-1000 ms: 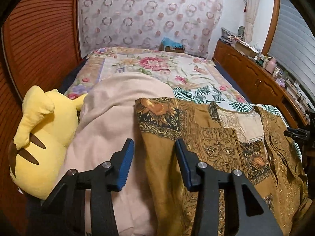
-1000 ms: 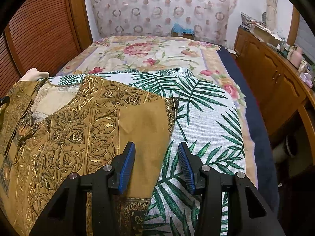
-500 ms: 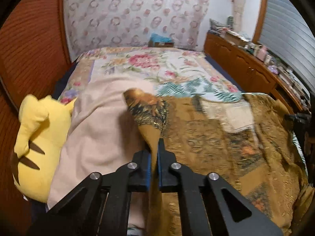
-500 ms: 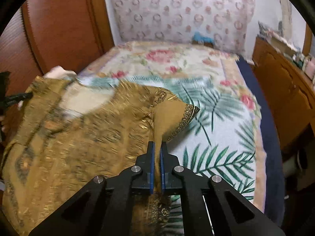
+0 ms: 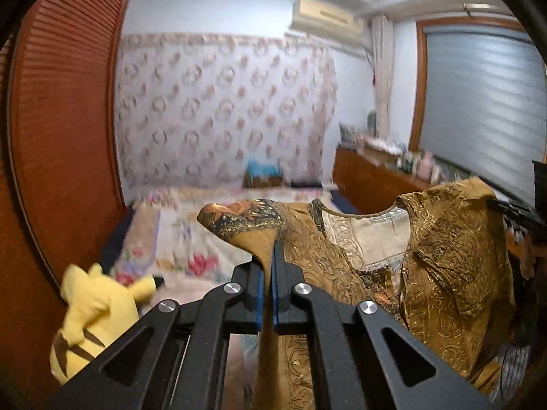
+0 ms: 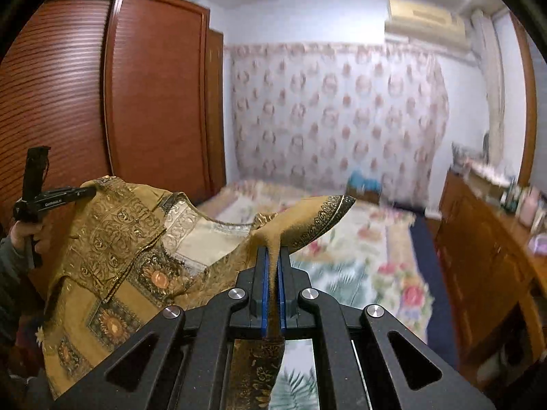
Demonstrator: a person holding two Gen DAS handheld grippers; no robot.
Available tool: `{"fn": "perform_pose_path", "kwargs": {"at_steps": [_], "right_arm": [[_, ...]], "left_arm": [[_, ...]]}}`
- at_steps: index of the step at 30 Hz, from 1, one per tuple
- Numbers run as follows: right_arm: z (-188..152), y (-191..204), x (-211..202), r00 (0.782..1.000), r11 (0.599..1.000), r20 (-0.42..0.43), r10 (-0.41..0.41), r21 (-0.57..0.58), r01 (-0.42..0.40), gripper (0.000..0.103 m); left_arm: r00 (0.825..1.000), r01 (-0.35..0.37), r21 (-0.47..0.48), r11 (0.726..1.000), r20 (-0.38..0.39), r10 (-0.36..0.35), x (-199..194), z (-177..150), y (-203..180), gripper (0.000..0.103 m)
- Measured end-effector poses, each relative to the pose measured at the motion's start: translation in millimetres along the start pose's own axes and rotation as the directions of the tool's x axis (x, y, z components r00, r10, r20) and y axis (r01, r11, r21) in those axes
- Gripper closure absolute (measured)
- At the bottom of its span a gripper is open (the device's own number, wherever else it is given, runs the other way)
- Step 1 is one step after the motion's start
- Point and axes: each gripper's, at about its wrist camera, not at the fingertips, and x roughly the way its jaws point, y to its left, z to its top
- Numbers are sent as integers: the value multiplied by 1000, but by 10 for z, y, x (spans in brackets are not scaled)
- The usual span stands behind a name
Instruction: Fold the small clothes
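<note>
- your left gripper (image 5: 268, 266) has its jaws pinching one sleeve of the mustard patterned shirt (image 5: 454, 266); your right gripper (image 6: 272, 266) pinches the other sleeve.
- the shirt (image 6: 112, 239) hangs spread between them, above the bed (image 6: 359, 249), its lower part out of view.
- keep both pinches firm and level so the neckline stays straight.
- hold the sleeves apart enough to keep the cloth taut, not stretched.
- lower it flat onto open bed, clear of the yellow plush toy (image 5: 92, 321).
- likely risk: thin fabric slipping out.
</note>
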Motion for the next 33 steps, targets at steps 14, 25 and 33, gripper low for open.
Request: {"fn": "perform_pose_path", "kwargs": {"at_steps": [14, 25, 33], "right_arm": [[388, 2, 669, 967, 970, -99, -234, -88, 226, 99], [-267, 297, 1368, 951, 980, -251, -182, -128, 154, 99], [-58, 321, 1651, 926, 978, -318, -202, -112, 175, 99]], "left_arm": [[982, -185, -19, 982, 16, 186, 532, 371, 583, 99], [958, -235, 16, 972, -163, 234, 1170, -342, 714, 99], [936, -260, 34, 965, -238, 260, 1476, -732, 730, 99]]}}
